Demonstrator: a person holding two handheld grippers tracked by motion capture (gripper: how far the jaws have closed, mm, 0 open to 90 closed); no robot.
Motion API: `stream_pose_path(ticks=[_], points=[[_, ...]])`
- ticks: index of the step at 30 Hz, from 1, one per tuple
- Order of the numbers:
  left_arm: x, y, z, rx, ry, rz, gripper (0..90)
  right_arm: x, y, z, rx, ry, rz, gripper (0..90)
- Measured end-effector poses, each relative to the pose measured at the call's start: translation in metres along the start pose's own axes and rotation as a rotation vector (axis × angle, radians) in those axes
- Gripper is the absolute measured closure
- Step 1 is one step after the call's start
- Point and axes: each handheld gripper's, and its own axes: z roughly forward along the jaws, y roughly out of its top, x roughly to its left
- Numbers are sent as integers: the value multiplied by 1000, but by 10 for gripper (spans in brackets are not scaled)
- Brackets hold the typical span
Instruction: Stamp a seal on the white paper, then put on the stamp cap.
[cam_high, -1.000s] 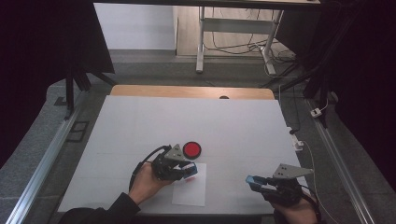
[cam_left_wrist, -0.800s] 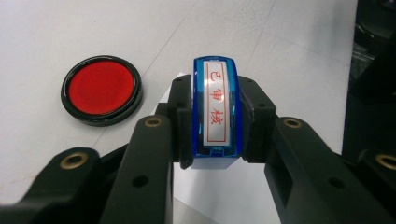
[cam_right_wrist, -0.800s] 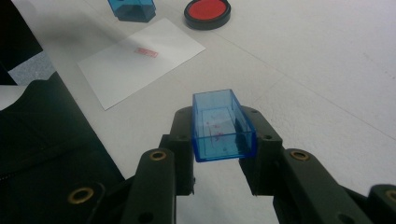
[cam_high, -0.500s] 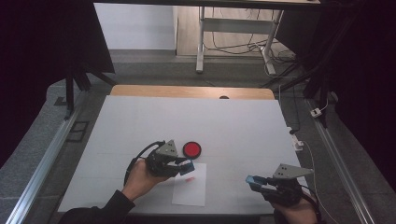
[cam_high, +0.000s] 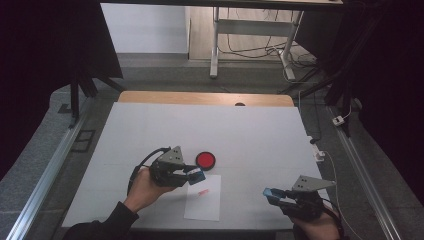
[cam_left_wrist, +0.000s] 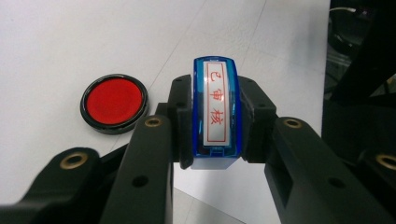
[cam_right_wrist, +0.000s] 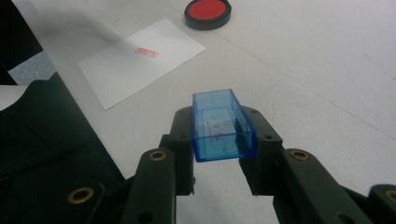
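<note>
Blue stamp (cam_left_wrist: 215, 112) clamped between the jaws of the left gripper (cam_high: 192, 172): a narrow oblong block of glossy translucent blue plastic with rounded ends, its white label strip facing the camera in the left gripper view and carrying three red characters inside a thin red frame. The black pads press on both long sides of it. In the high view it sits at the gripper's tip, held above the table (cam_high: 250, 130) near the top edge of the paper sheet (cam_high: 204, 202) and just beside the ink pad (cam_high: 205, 159). Ink pad: round, shallow, black glossy rim, flat matte red centre, resting on the table. Paper: plain white rectangle, lying flat, one small red rectangular imprint (cam_right_wrist: 146, 52) near its upper part. Right gripper (cam_high: 272, 193) closed on the stamp's cap (cam_right_wrist: 222, 126), a clear blue open-topped box, thin-walled, hollow, square-cornered, with faint red smears inside; jaws grip its two long walls. It is held low over the table's near right part, well apart from the paper and pad. Table surface: matte pale grey-white, smooth, with fine seam lines; a wooden strip runs along the far edge. Gripper jaws: matte black plastic with brass-coloured inserts. A dark sleeve (cam_right_wrist: 42, 154) fills the lower left of the right gripper view.
</note>
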Motion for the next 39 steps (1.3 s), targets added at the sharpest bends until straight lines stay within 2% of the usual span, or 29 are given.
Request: stream_pose_path(ticks=[11,17,21,31,39], points=[[4,0,-14,-41,-51,-3,700,0,0,0,2,1,-1,683],[1,0,-17,-50,-60,10,700,0,0,0,0,1,0,683],[0,2,-21,-68,-81,26,701,0,0,0,2,1,-1,683],[0,2,-24,-85,-83,29,701,1,0,-1,-9,-2,-2,683],[-1,2,-28,-106,-89,37,701,4,5,-1,-37,28,-14,684]])
